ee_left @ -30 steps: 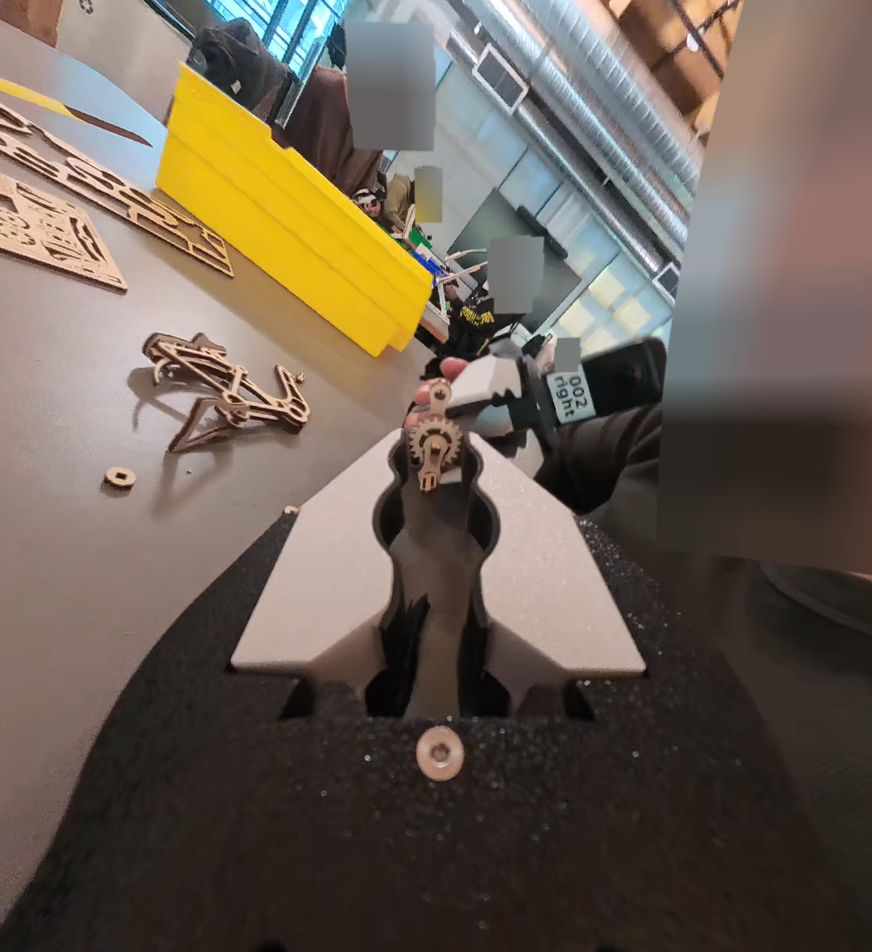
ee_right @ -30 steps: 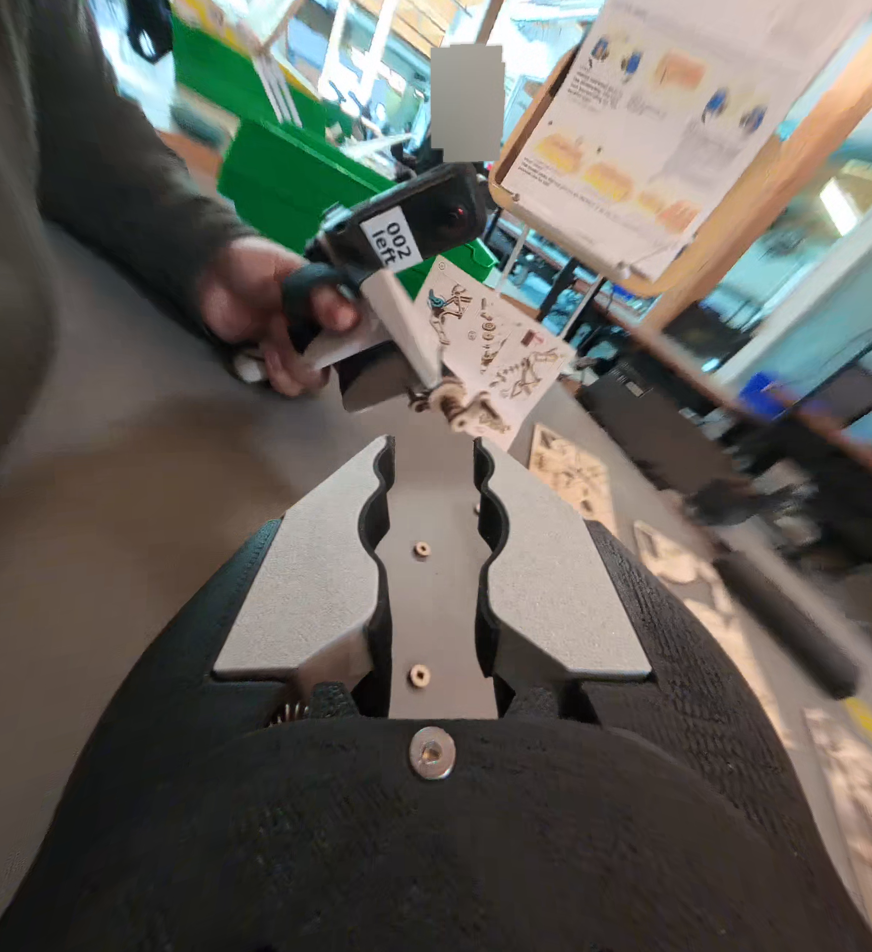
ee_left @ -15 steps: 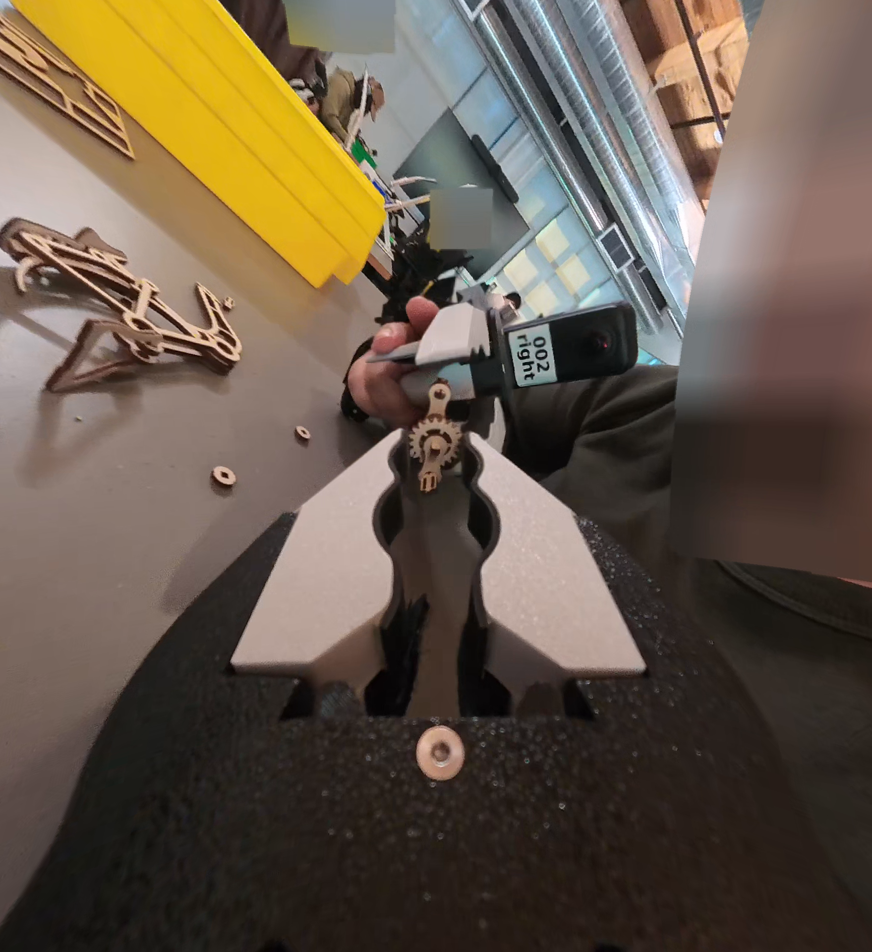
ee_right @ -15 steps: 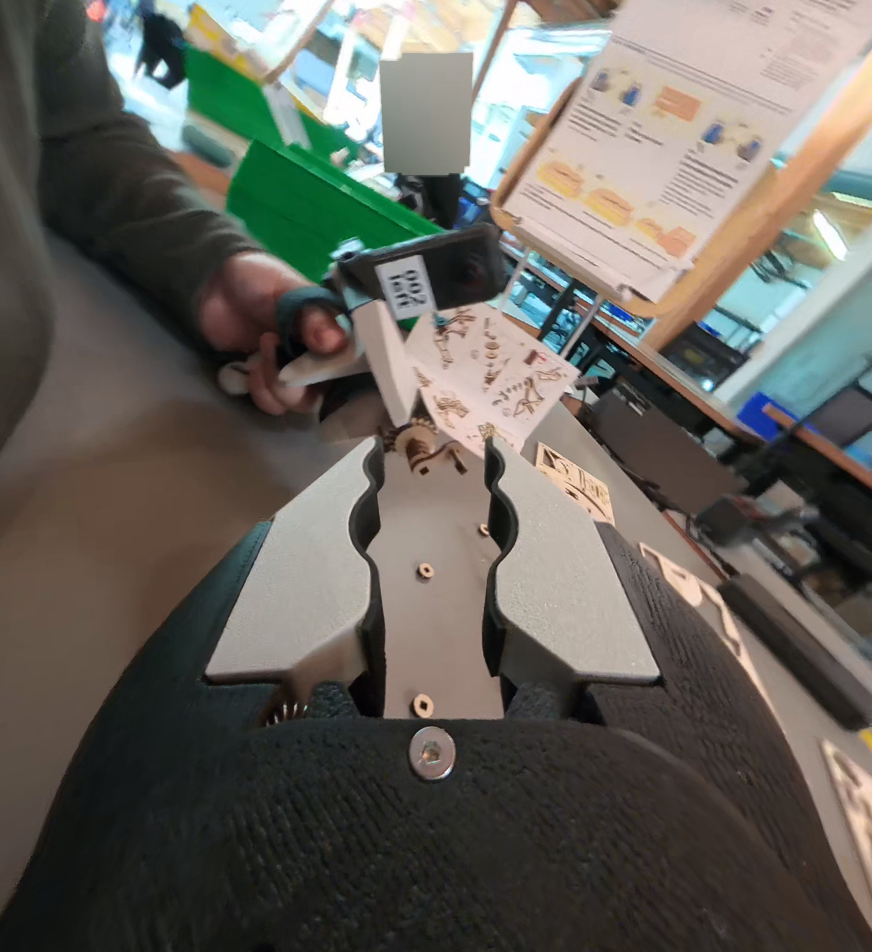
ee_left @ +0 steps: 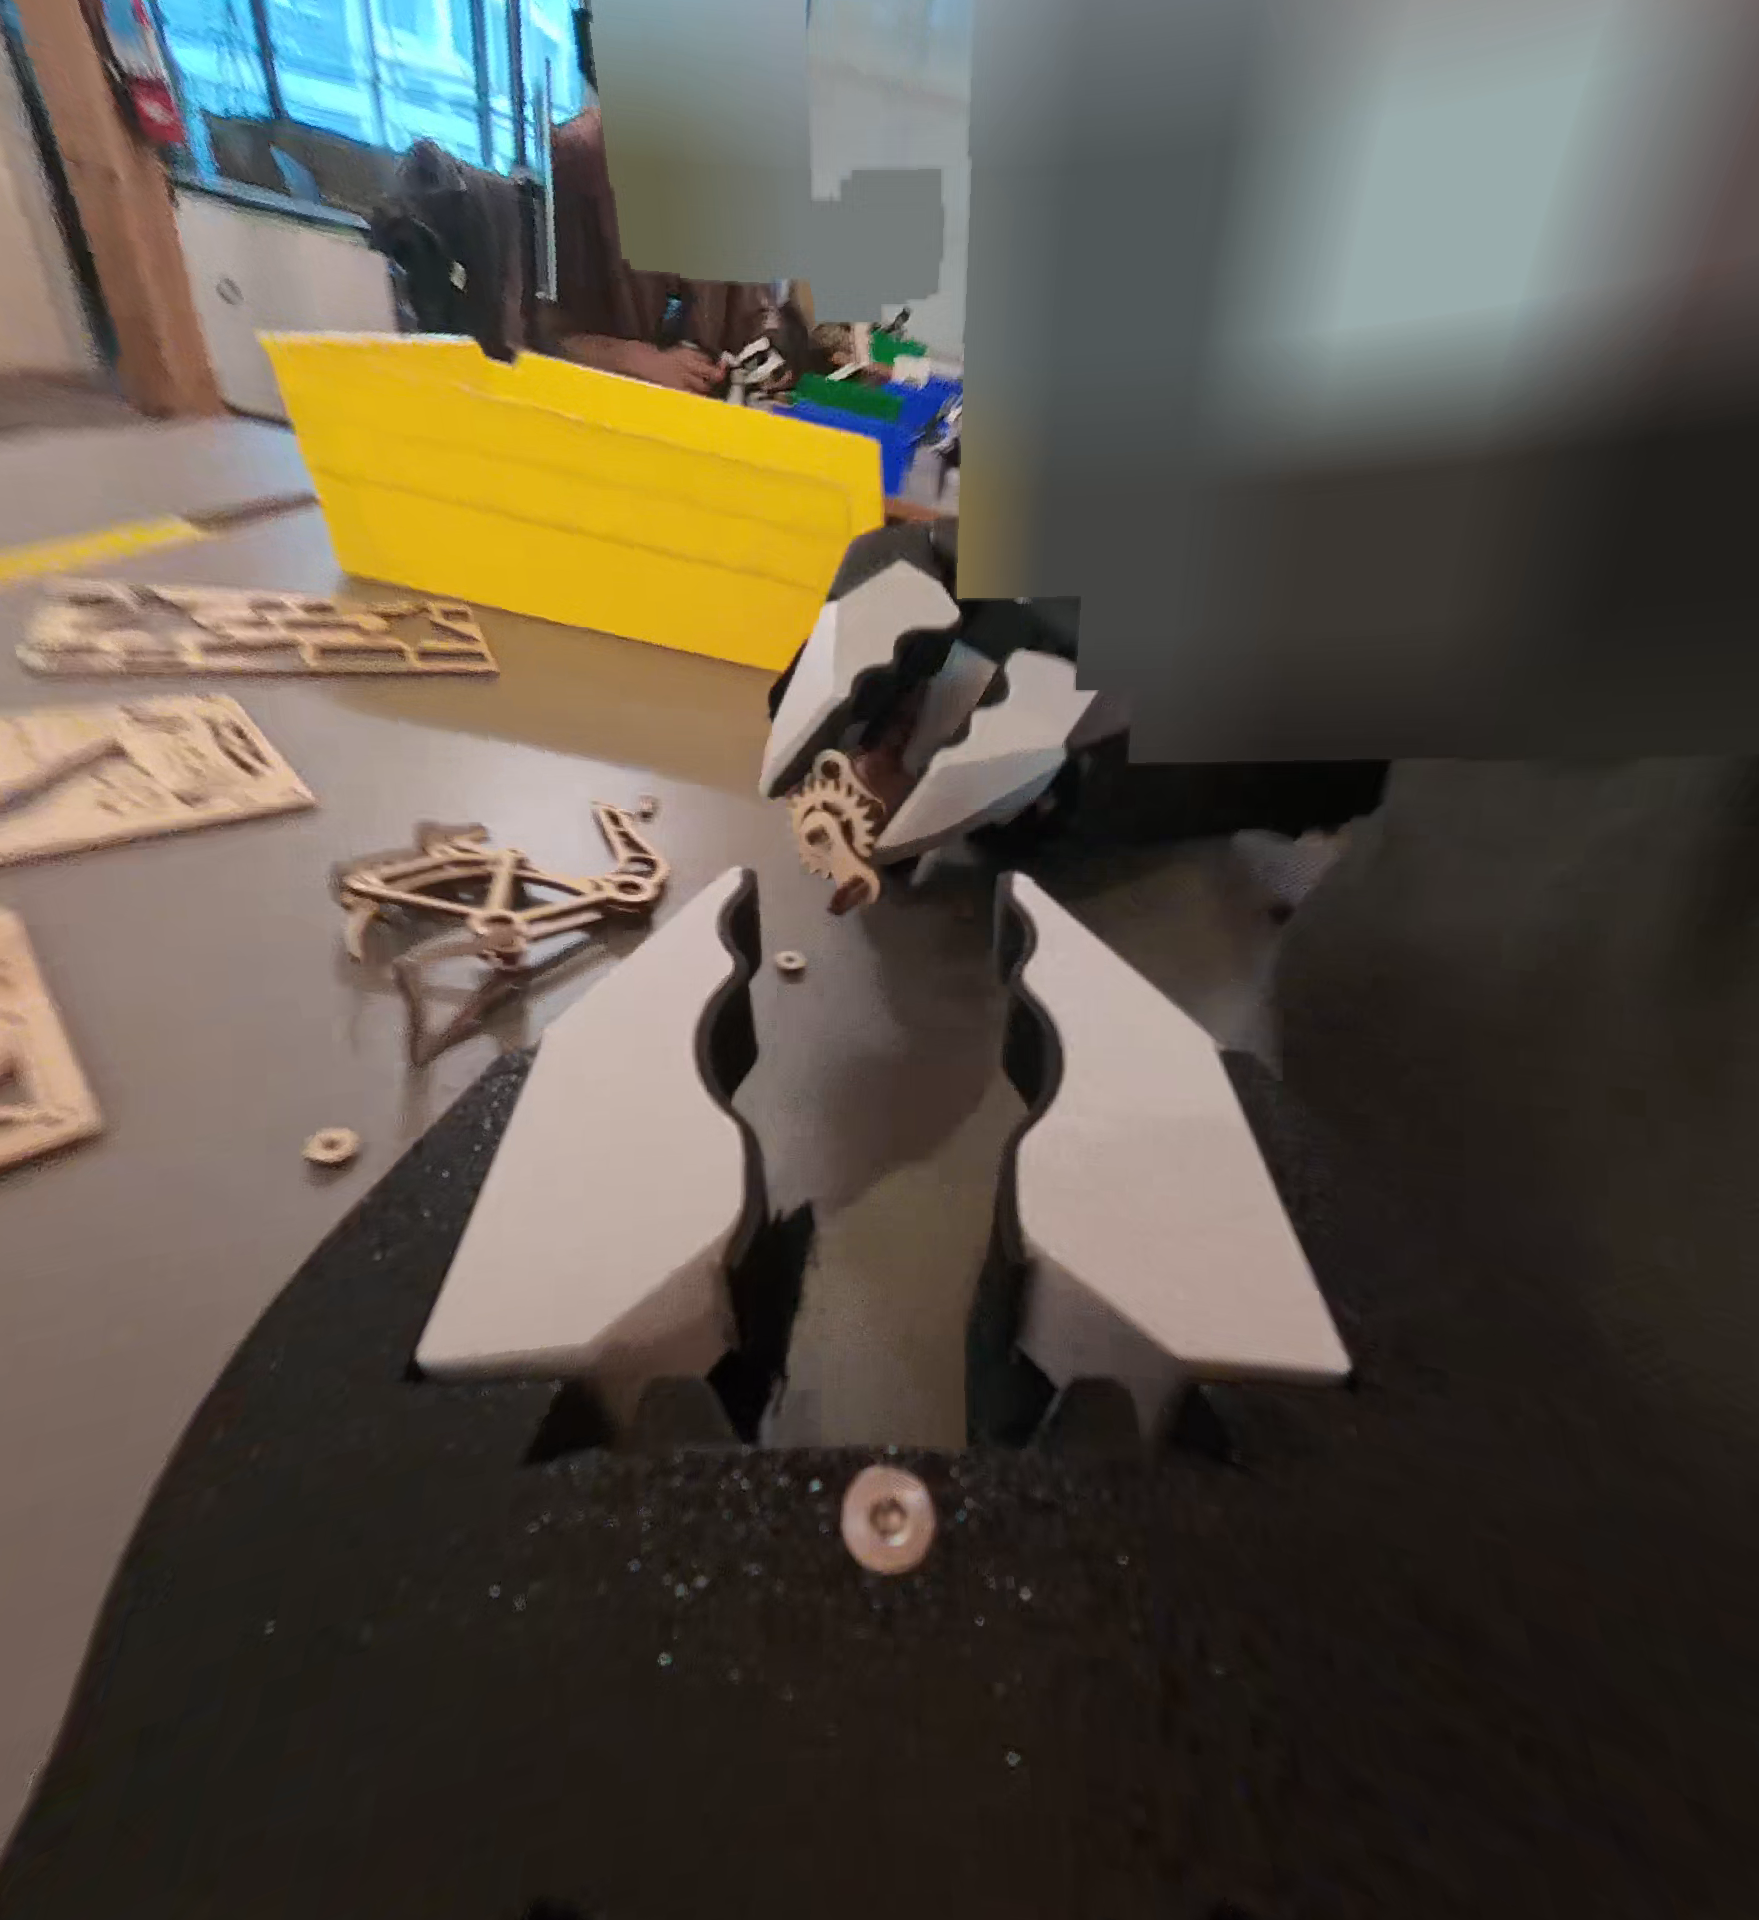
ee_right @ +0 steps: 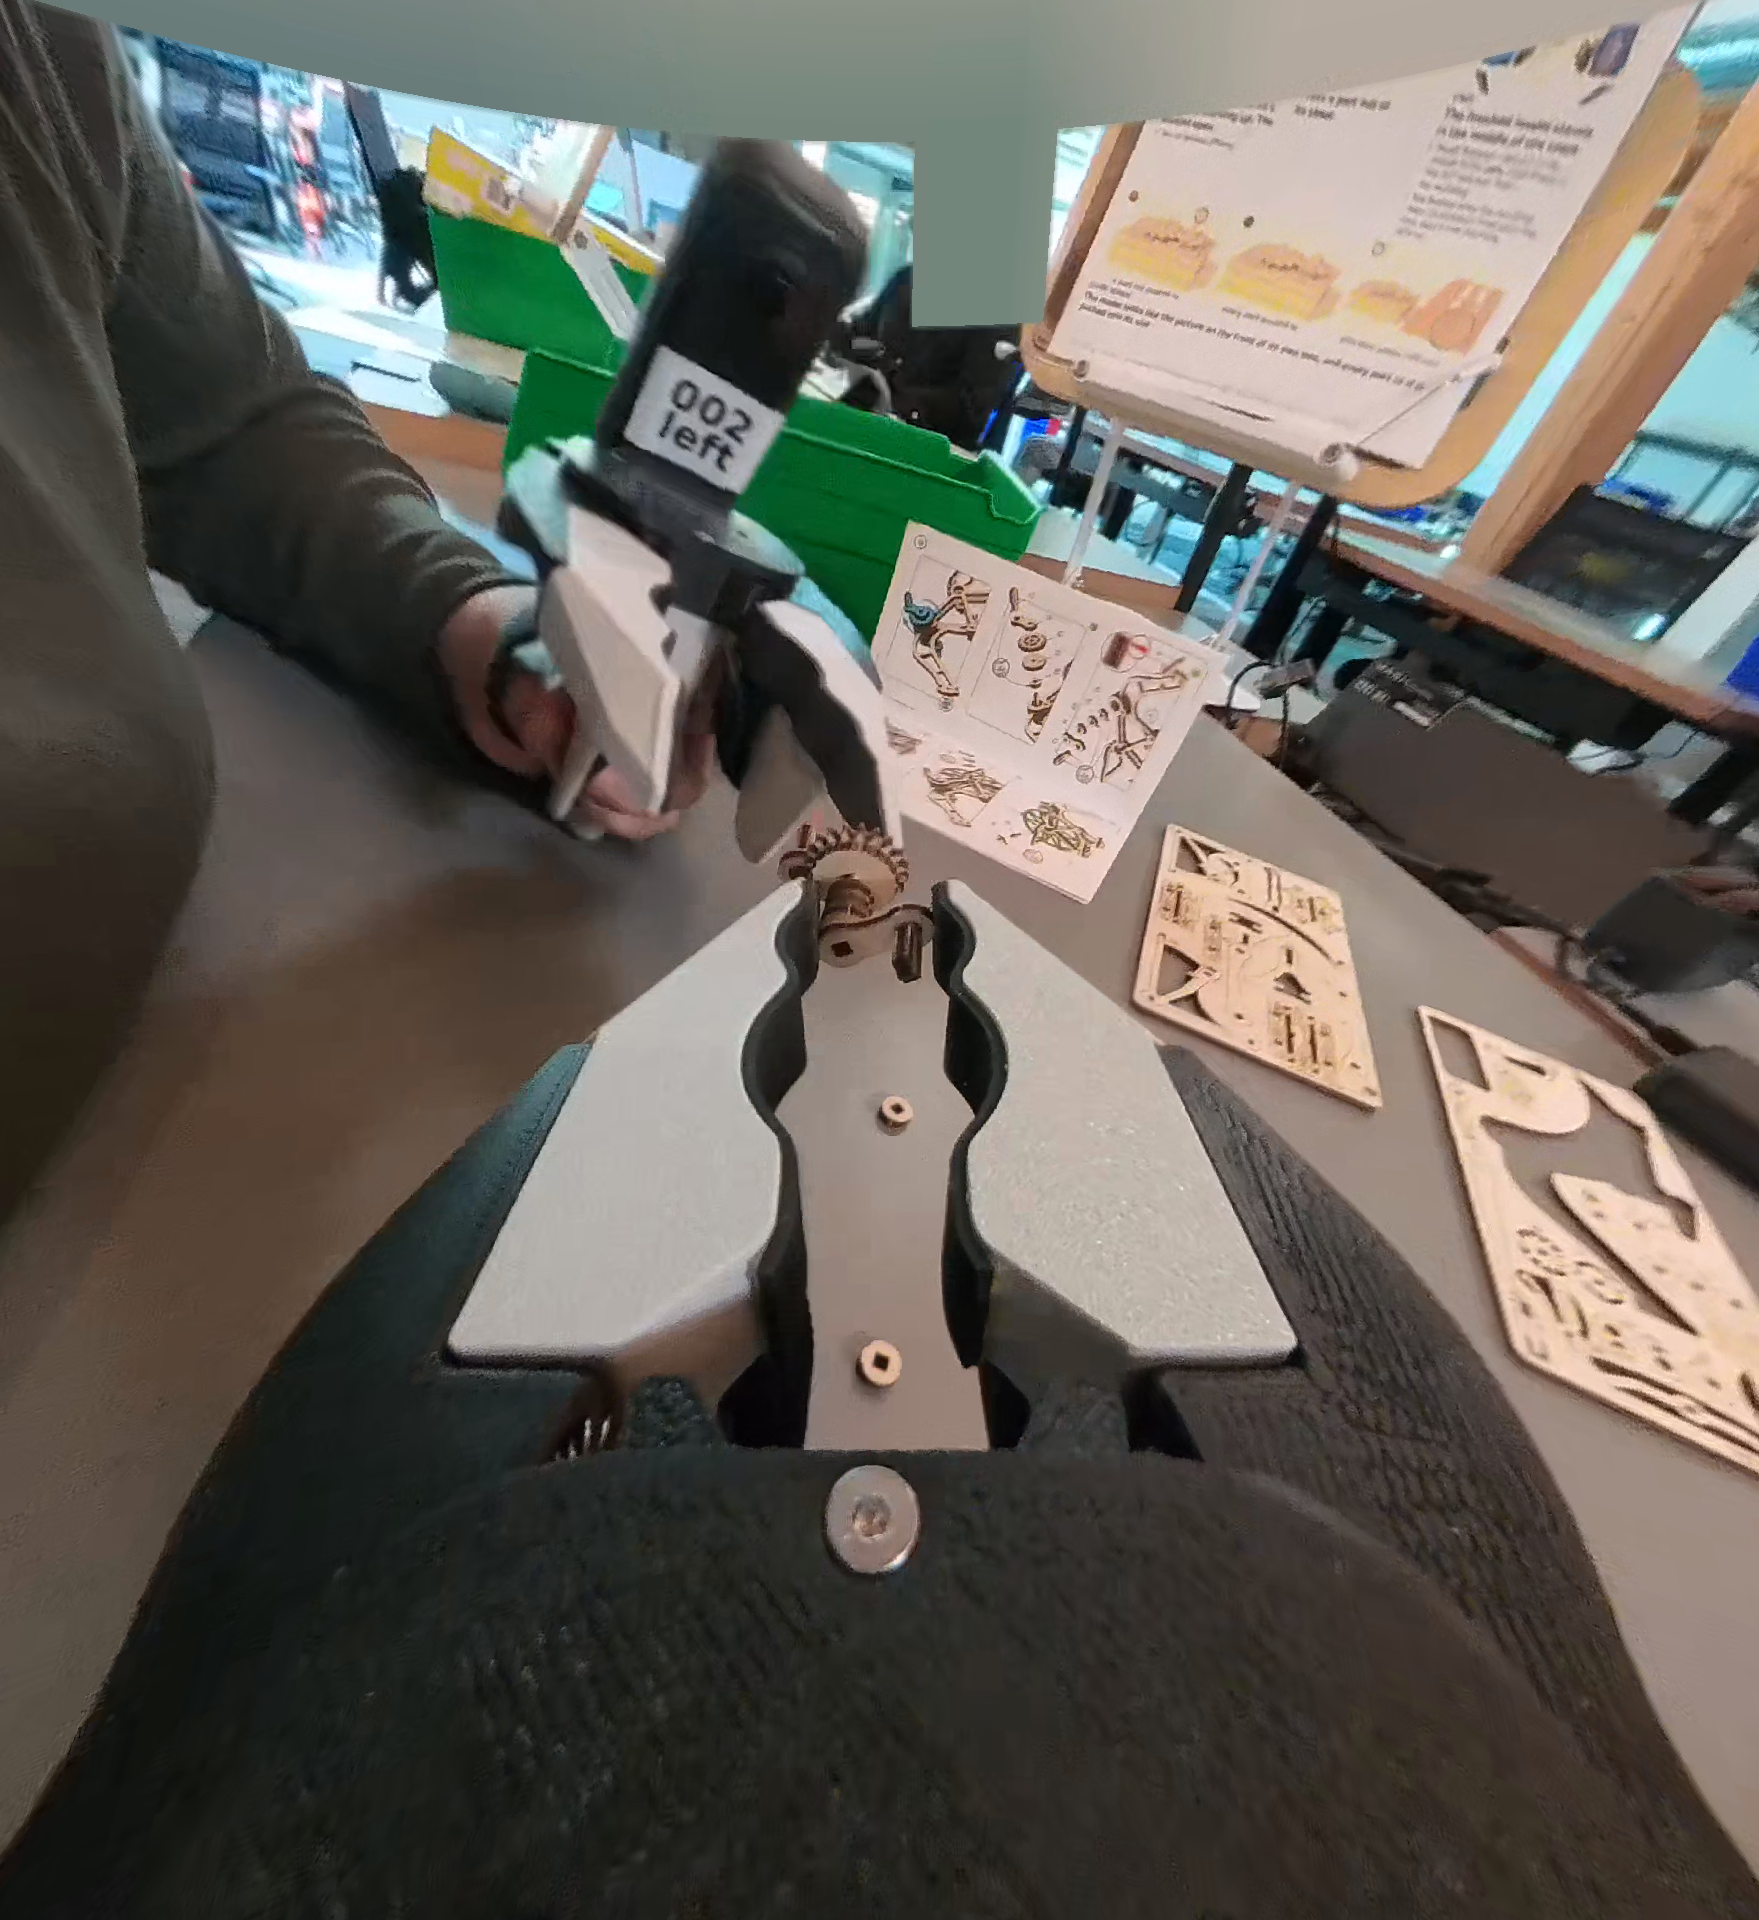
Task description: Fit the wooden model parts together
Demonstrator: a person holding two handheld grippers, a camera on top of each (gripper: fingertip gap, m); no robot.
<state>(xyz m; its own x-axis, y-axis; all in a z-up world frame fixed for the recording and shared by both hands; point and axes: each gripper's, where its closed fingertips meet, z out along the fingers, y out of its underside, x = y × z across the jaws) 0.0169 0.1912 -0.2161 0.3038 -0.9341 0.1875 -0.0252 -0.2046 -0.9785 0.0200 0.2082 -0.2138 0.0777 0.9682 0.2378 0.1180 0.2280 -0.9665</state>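
At the centre of the right wrist view, the right gripper (ee_right: pixel 870 925) pinches the wooden gear assembly (ee_right: pixel 859 888) at its fingertips, gear disc upright, short arm running toward frame right. In the left wrist view the assembly (ee_left: pixel 833 821) slants down toward lower right above the grey table (ee_left: pixel 179 1039), arm tip lowest. The left gripper (ee_left: pixel 875 883) stands spread and empty just below it.

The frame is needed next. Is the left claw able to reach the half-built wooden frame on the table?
Probably yes: the left claw is open and empty, and the wooden frame lies uncovered to its left, with only bare table between.
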